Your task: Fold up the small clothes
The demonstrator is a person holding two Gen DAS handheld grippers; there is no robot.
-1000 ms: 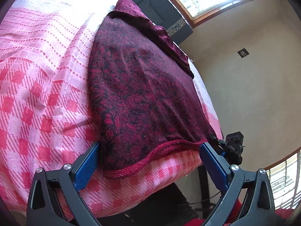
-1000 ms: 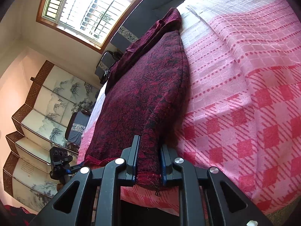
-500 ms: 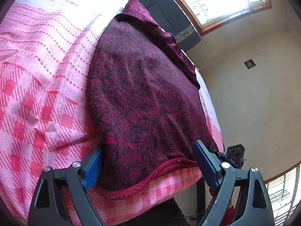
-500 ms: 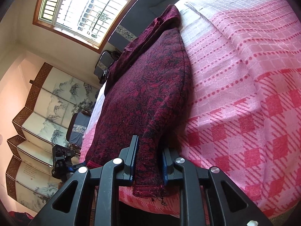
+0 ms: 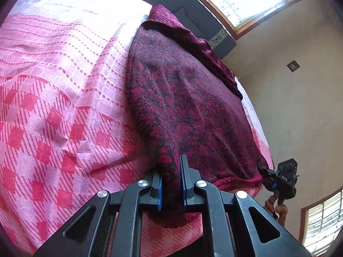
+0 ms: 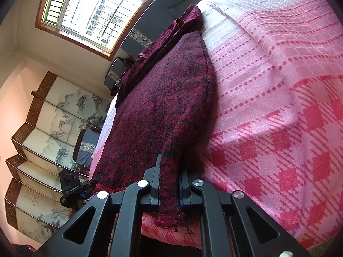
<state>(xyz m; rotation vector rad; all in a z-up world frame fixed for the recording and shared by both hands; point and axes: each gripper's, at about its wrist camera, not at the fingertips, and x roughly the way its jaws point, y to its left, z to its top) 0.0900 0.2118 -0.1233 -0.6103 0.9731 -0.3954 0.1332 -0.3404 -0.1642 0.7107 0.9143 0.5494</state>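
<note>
Since 1 s ago, the left gripper (image 5: pixel 171 180) went from wide open to clamped on the near left hem corner of the maroon top (image 5: pixel 188 98). Right gripper (image 6: pixel 169 184) was still pinching the other hem corner.

Folding looked barely begun: the top lay flat & long on the pink check bedspread (image 5: pixel 55 115), both corners held, no fold made yet. I think lifting the hem toward the collar was next.

Room: bright window (image 6: pixel 96 15), painted folding screen (image 6: pixel 49 132), tan wall w/ a small dark plate (image 5: pixel 293 66).
</note>
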